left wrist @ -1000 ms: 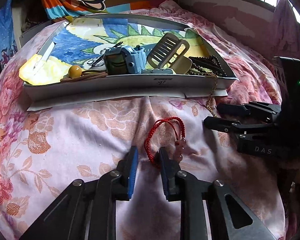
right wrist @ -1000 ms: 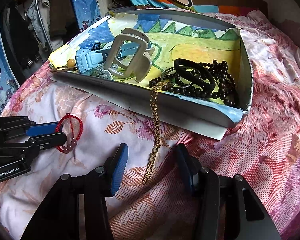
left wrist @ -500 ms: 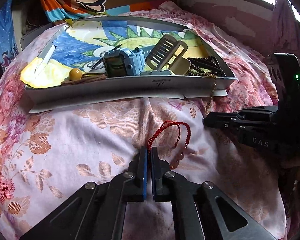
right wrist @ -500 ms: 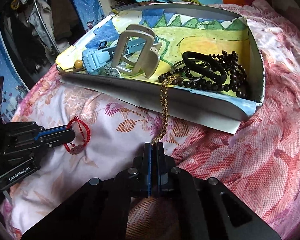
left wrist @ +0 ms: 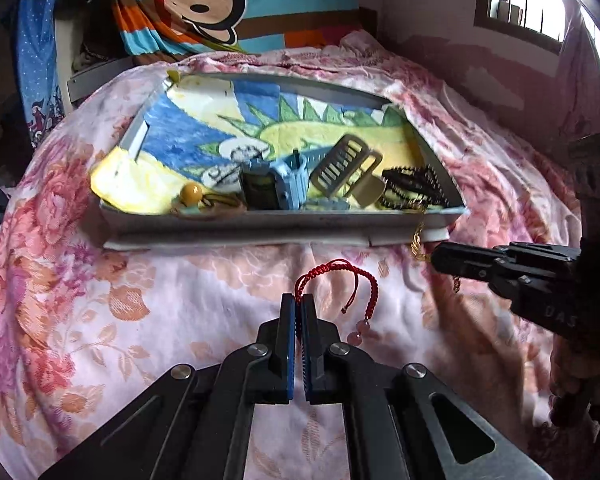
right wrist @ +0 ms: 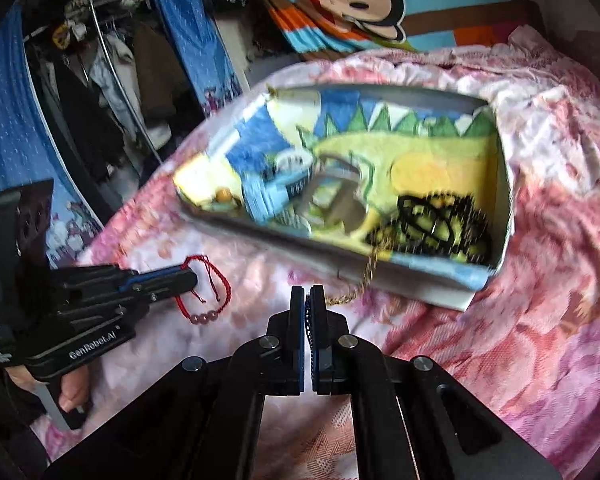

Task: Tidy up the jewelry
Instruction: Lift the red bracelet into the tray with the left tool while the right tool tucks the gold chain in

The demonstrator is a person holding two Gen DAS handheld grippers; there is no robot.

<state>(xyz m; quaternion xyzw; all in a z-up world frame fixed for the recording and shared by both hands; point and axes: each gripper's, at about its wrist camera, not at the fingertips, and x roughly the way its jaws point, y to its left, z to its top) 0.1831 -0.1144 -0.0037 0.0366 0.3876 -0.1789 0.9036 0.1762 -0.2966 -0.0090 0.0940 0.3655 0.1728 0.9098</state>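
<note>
Pinching a red cord bracelet [left wrist: 342, 280] by one side of its loop, the left tongs [left wrist: 299, 300] hold it just above a floral bedspread [left wrist: 100, 312], its pink beads [left wrist: 360, 326] dangling below the cord. Beside them the right tongs [right wrist: 308, 294] are clamped together on the free end of a gold chain [right wrist: 360, 280], whose other end trails over the near wall of a shallow cardboard tray [left wrist: 240, 226] lined with a dinosaur drawing. Inside the tray lie a blue watch [left wrist: 284, 184], a beige hair claw [left wrist: 344, 166], black bead strands [left wrist: 412, 188] and a hair tie with a yellow bead [left wrist: 192, 194].

Both pieces appear bound for the tray, and the risks look plain. The chain seems tangled among the black beads, so pulling it could drag them out or tip the light tray on the soft bed. The bracelet is held by a thin cord only; a quick swing could slip it free or catch its loose ends on the tray's edge. With both tongs working close together, the two pieces could also snag each other.
</note>
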